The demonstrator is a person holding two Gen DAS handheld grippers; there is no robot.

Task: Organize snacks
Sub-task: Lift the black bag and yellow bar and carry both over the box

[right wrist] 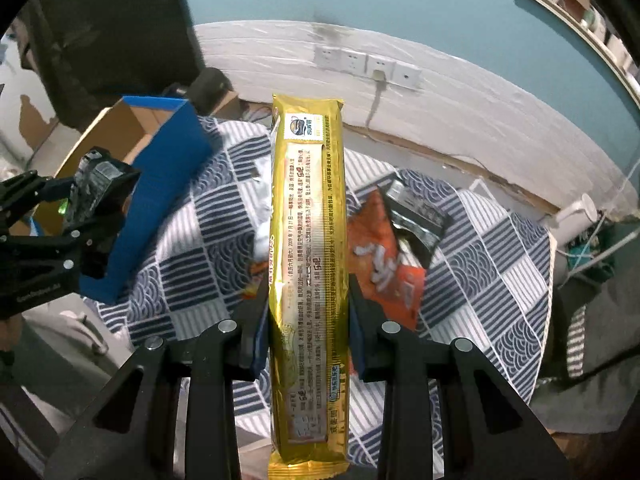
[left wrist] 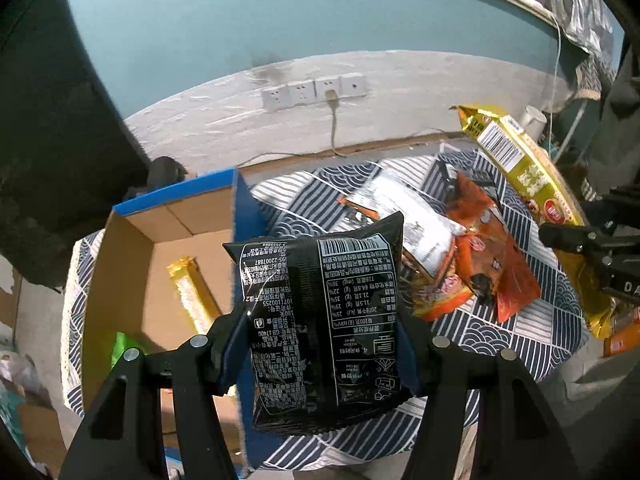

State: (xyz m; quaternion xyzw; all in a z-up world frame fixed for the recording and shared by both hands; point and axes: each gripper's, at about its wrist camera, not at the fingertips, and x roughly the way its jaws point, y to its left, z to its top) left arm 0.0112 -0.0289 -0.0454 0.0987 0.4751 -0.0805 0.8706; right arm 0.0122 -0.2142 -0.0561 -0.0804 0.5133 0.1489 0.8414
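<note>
My left gripper is shut on a black snack bag with white print, held in the air just right of the blue cardboard box. Inside the box lie a long gold pack and a green pack. My right gripper is shut on a long gold biscuit pack that stands upright above the table. In the left wrist view the right gripper and its gold pack show at the right edge. In the right wrist view the left gripper carries the black bag beside the box.
A round table with a navy-and-white patterned cloth holds a pile of snacks: a silver pack, an orange pack, a small black pack. Wall sockets with a cable are behind. A dark cabinet stands left.
</note>
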